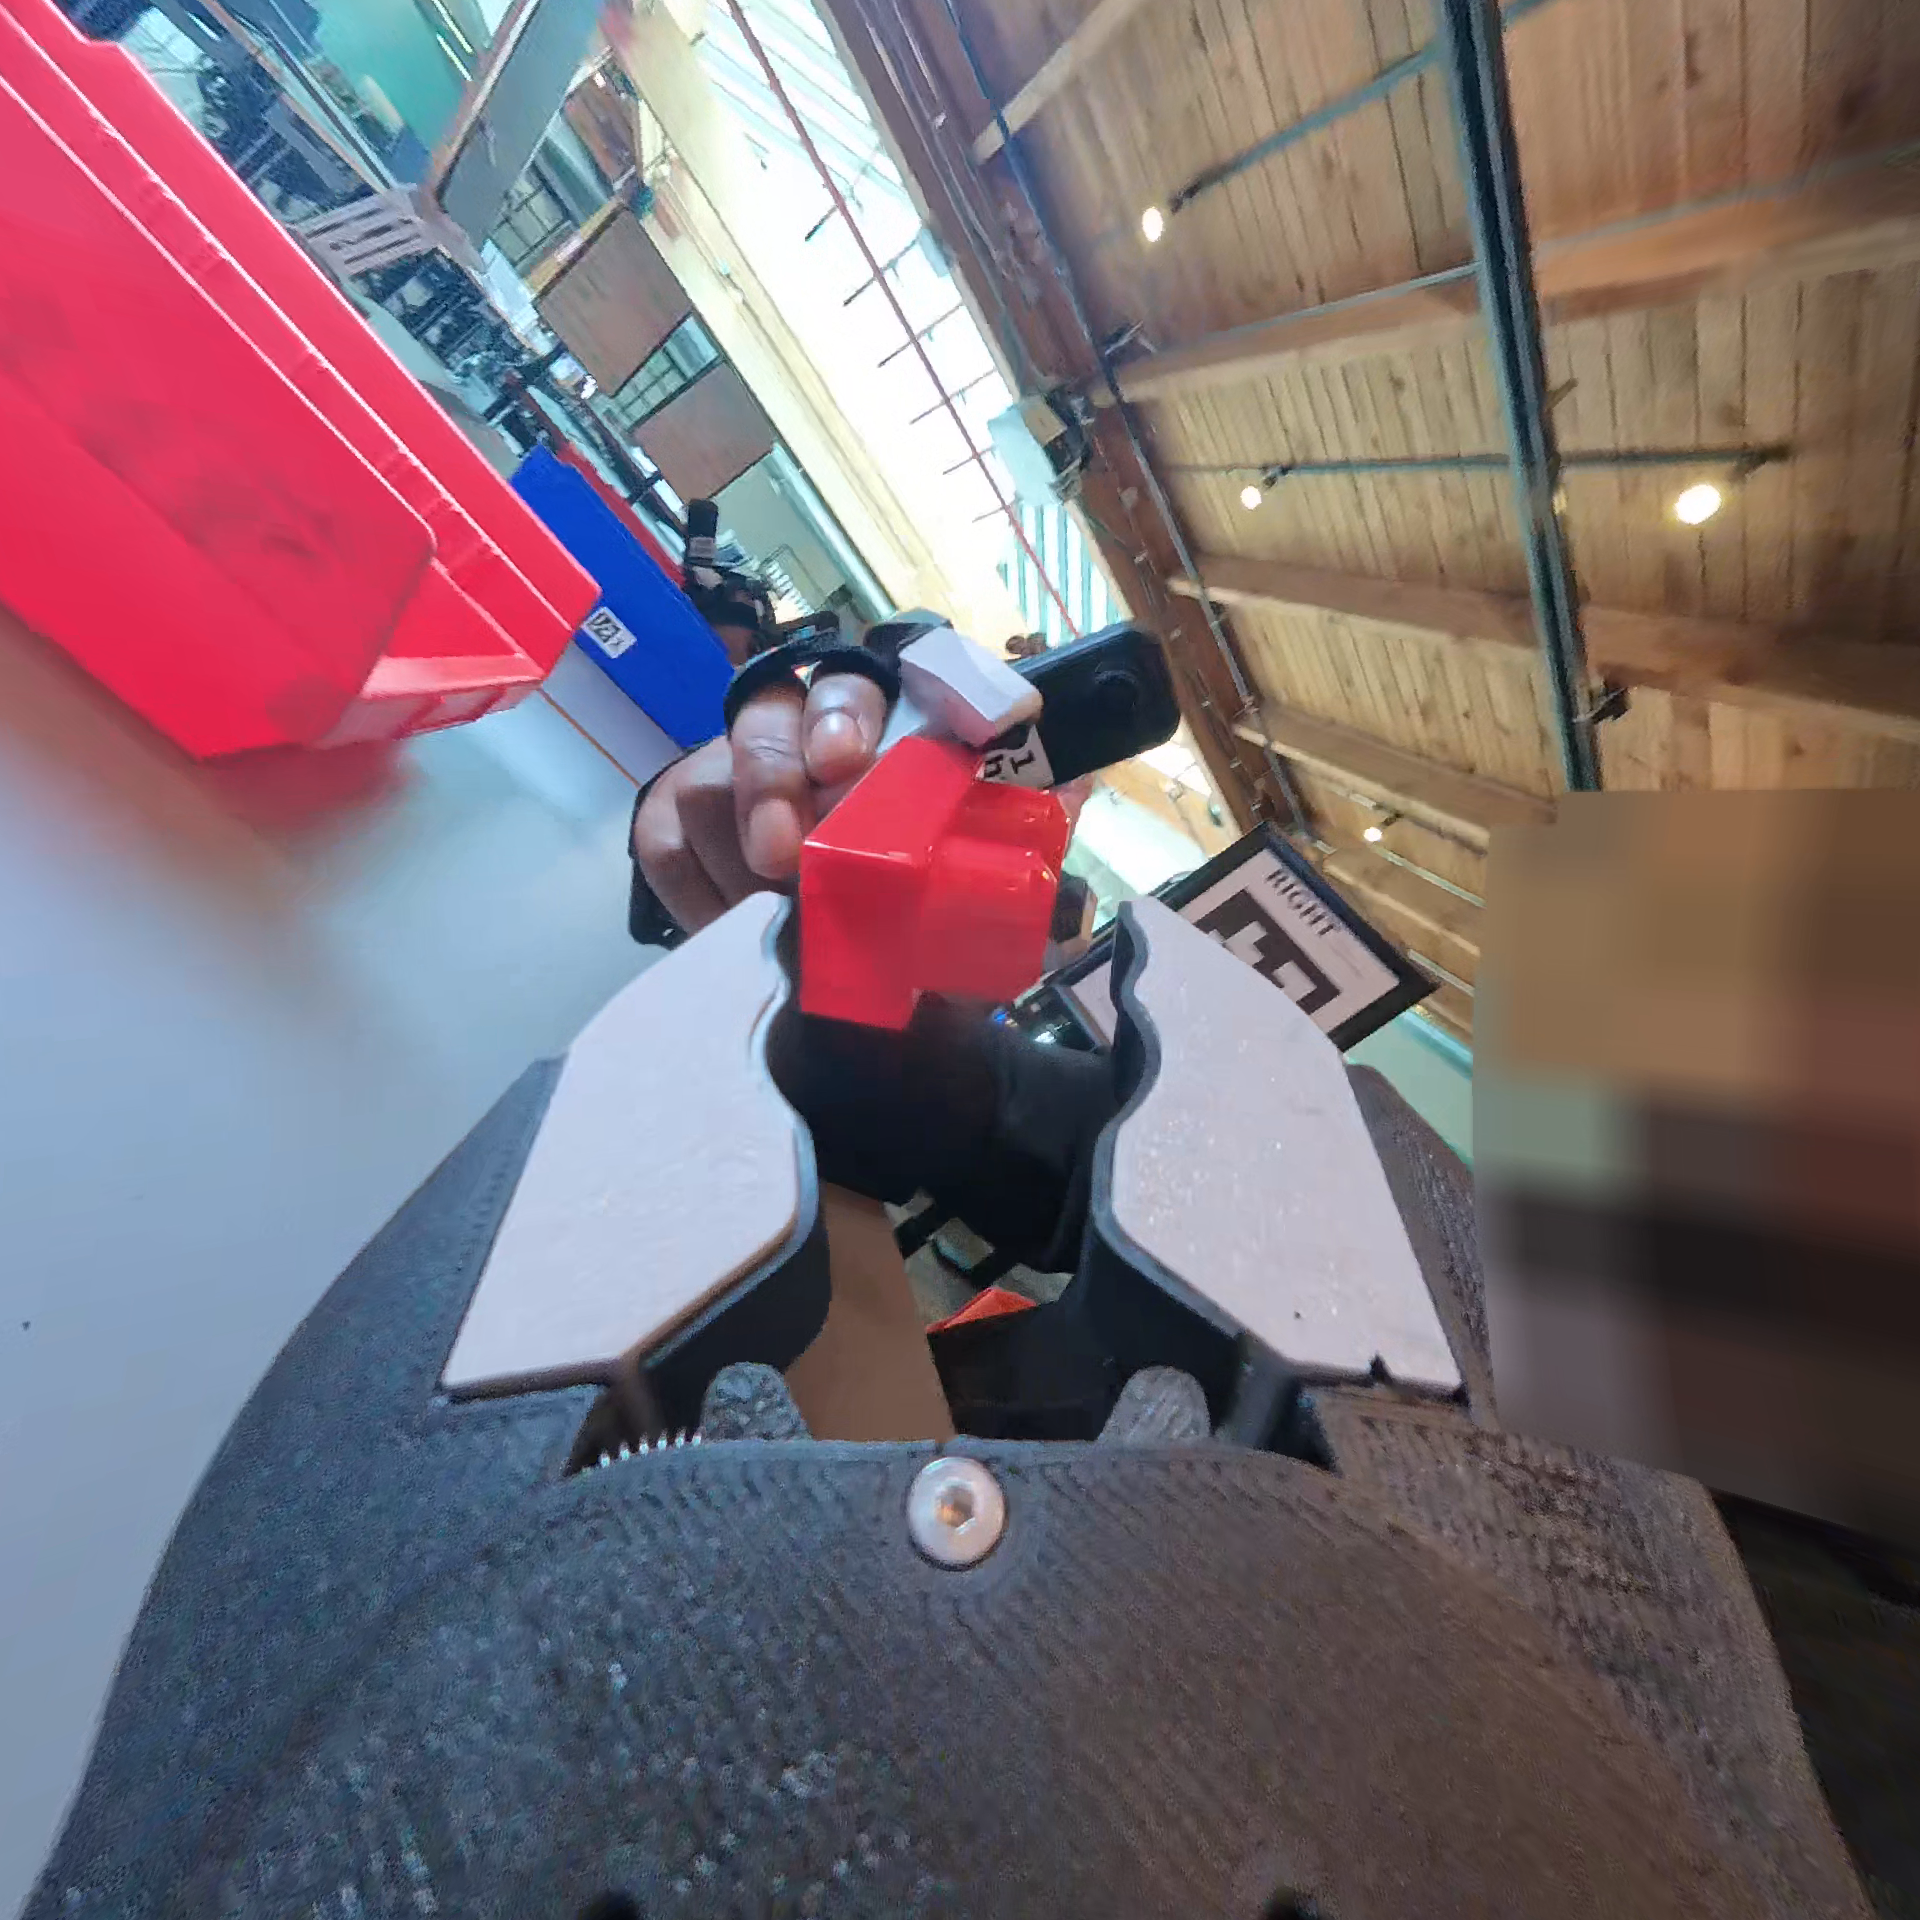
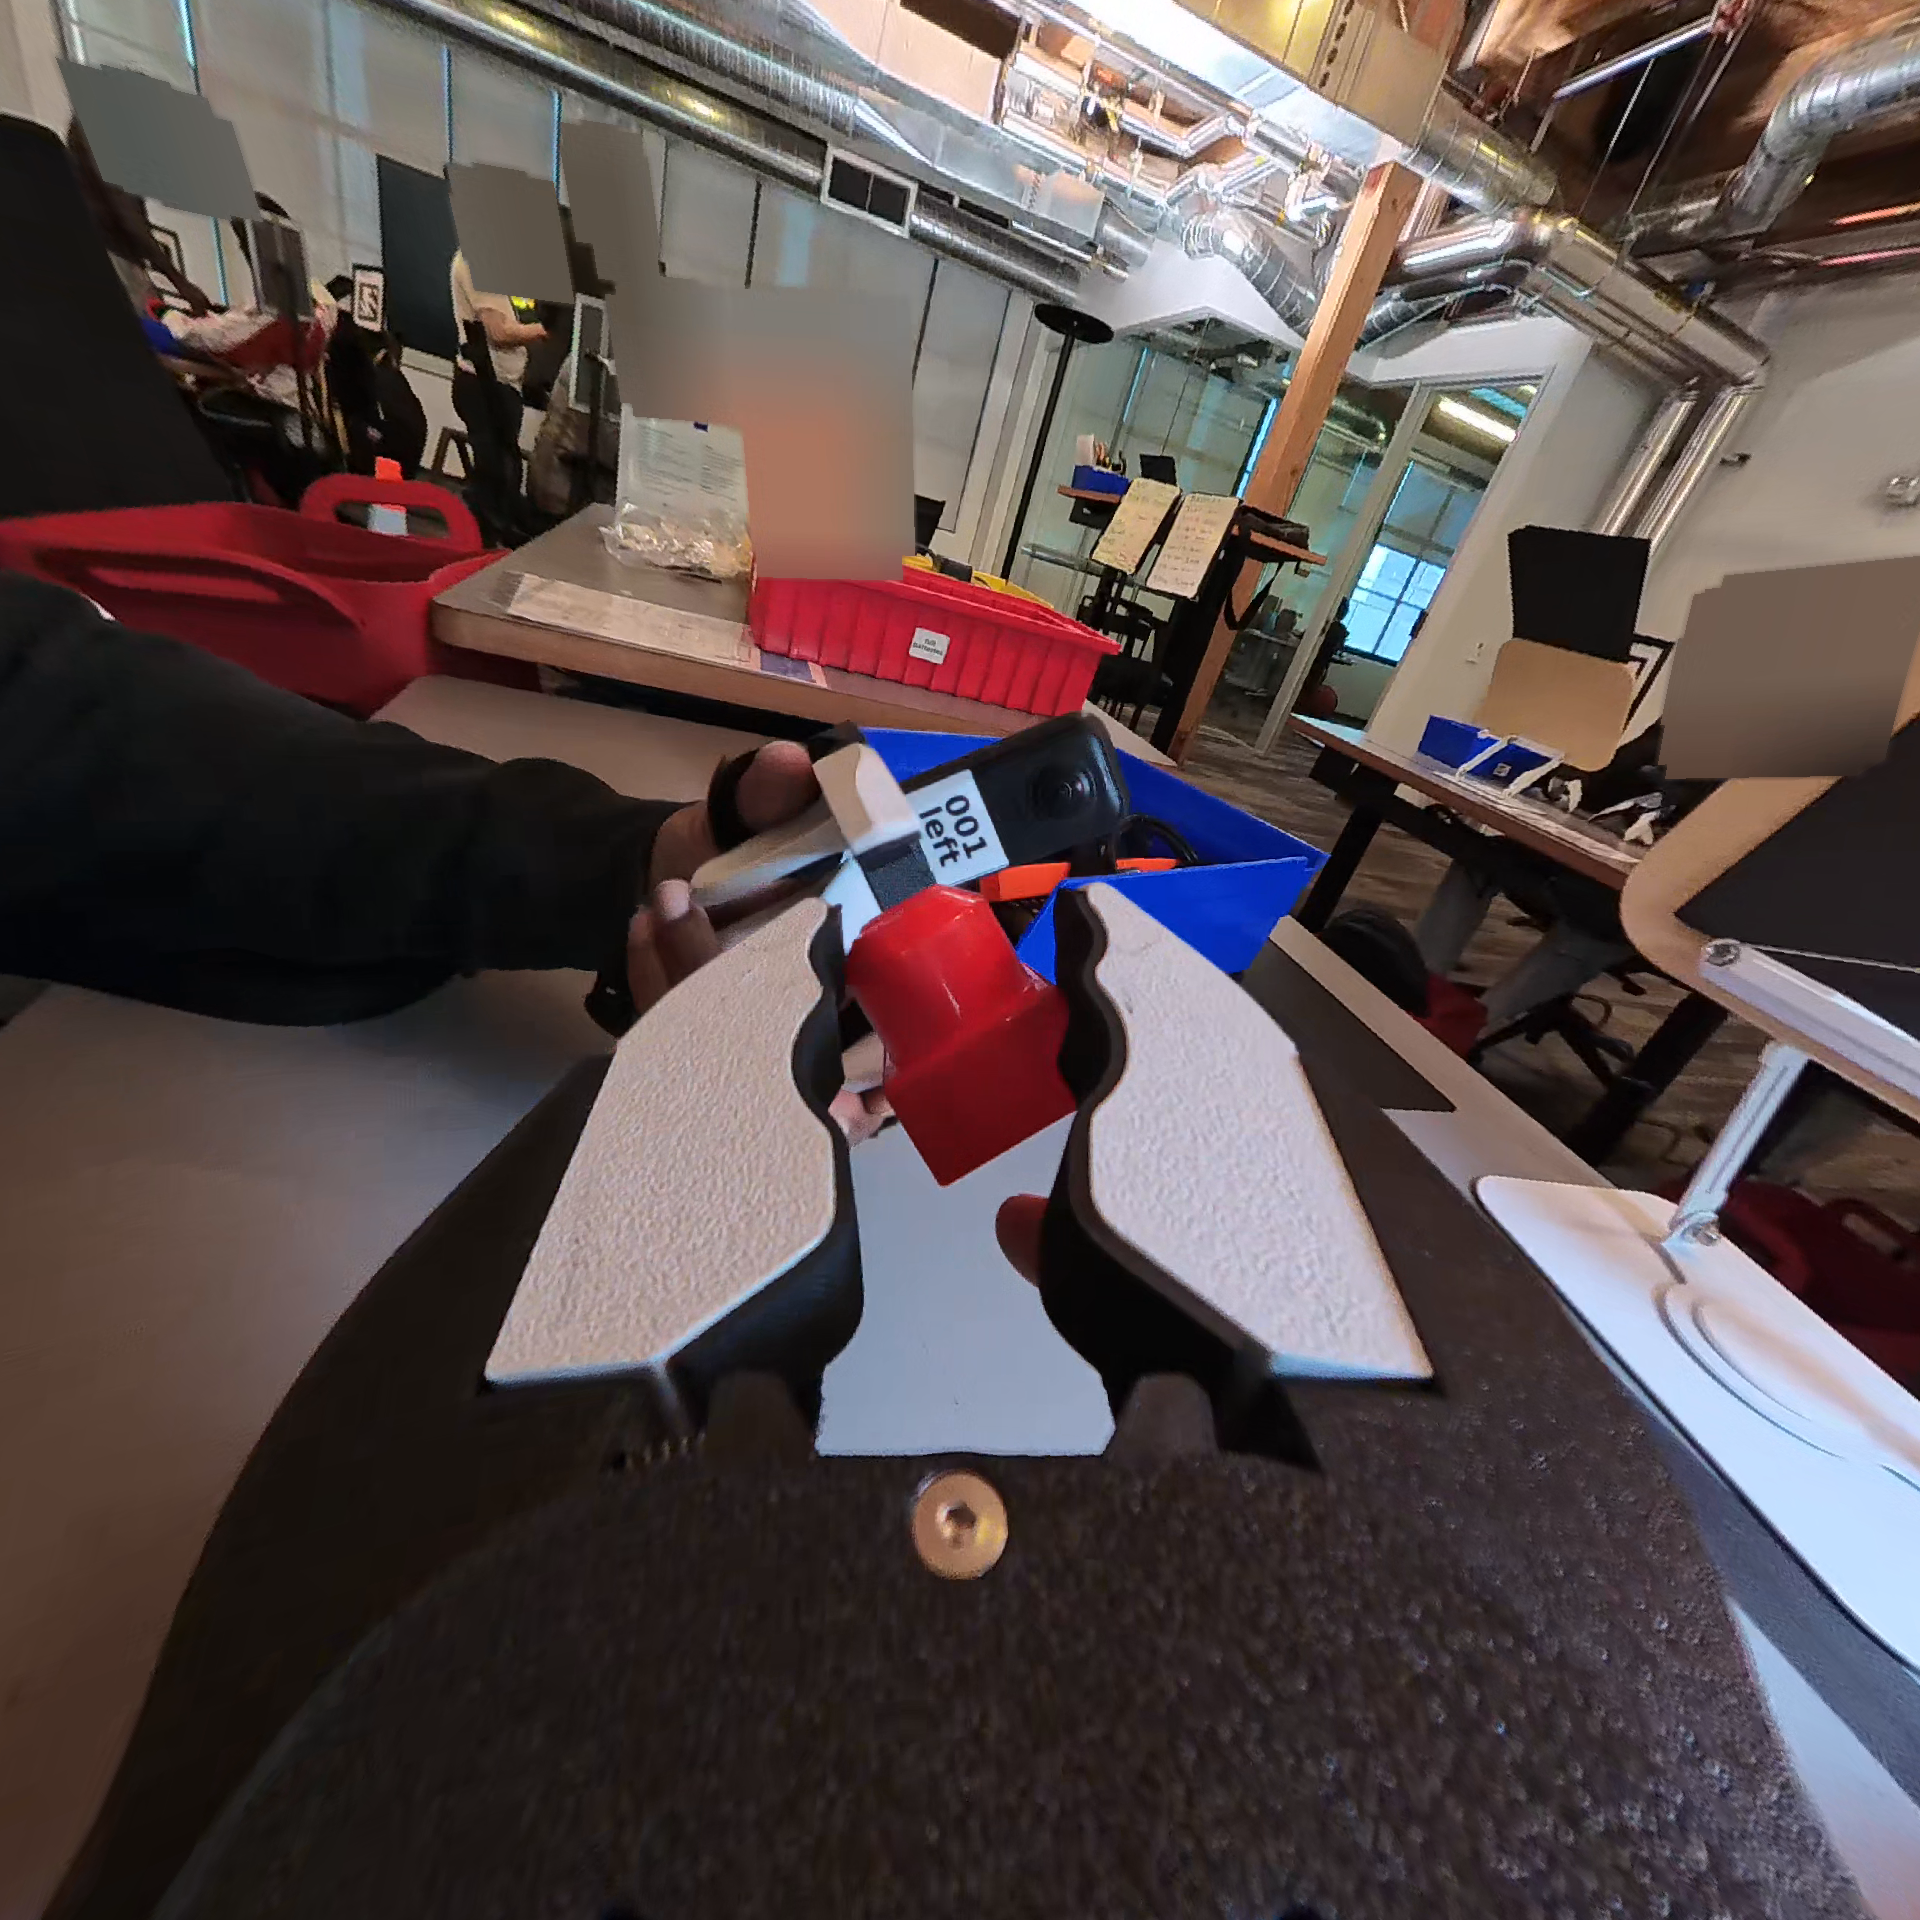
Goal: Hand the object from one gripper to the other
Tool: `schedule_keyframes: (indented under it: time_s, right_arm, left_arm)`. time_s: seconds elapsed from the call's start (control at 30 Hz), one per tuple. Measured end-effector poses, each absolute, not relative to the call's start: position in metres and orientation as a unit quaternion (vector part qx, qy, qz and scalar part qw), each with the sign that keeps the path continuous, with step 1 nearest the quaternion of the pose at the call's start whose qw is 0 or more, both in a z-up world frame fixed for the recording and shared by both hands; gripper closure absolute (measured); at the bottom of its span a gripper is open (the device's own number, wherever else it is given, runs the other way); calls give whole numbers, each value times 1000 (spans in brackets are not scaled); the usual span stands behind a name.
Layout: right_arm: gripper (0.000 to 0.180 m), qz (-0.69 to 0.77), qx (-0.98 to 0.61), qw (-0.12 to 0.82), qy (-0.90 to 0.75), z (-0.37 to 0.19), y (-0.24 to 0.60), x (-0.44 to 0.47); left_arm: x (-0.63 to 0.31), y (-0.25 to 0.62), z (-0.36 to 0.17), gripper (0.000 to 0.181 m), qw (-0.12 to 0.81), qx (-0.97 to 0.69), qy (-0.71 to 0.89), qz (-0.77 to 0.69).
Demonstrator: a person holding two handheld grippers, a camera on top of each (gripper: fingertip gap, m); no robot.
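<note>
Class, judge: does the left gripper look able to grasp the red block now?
Probably yes: the red block sits between the left gripper's open fingertips, with nothing blocking; the right gripper flanks its other end.

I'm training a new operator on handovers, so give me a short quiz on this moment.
1. True or false: the red block lies inside the blue bin.
2. Multiple choice: in the right wrist view, the block sits A) between the right tool's two fingers, B) outside them on the left, C) outside them on the right.
3. Fill in: in the left wrist view, the left tool's jaws stand ___ (open or shut).

Key: 1 false; 2 A; 3 open.
</note>
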State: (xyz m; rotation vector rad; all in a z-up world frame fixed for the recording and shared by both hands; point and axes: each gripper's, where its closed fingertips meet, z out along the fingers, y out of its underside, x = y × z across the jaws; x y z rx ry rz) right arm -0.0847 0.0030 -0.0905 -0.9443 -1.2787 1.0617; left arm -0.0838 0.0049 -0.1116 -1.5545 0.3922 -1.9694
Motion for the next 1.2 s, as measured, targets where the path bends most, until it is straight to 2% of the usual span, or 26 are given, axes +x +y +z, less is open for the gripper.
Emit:
schedule_keyframes:
  time_s: [0.23, 0.37, 0.57, 0.67, 0.73, 0.83, 1.07, 1.2]
  right_arm:
    - [140, 432, -452, 556, -548, -101, 14, -88]
    - [125, 439, -504, 505, -546, -109, 27, -83]
    - [125, 284, -555, 494, -607, -147, 50, -74]
    - [130, 277, -605, 454, -592, -163, 56, -77]
    - [133, 276, -618, 462, -574, -165, 62, -79]
    - [134, 222, -601, 489, -592, -171, 65, -83]
    - [139, 76, -523, 534, -659, -192, 59, -97]
    - [153, 47, -499, 556, -663, -196, 61, -100]
  left_arm:
    - [-94, 18, -112, 138, 420, -627, 196, -626]
    - [-103, 29, -124, 138, 510, -678, 270, -455]
    - [-117, 50, -155, 137, 544, -742, 326, -218]
    - [-118, 54, -165, 137, 558, -733, 373, -109]
    - [-118, 57, -171, 137, 555, -735, 386, -61]
    - [-114, 59, -178, 137, 538, -760, 362, -53]
    - [-105, 58, -186, 137, 493, -815, 257, -166]
    - [-106, 56, -188, 137, 460, -829, 214, -234]
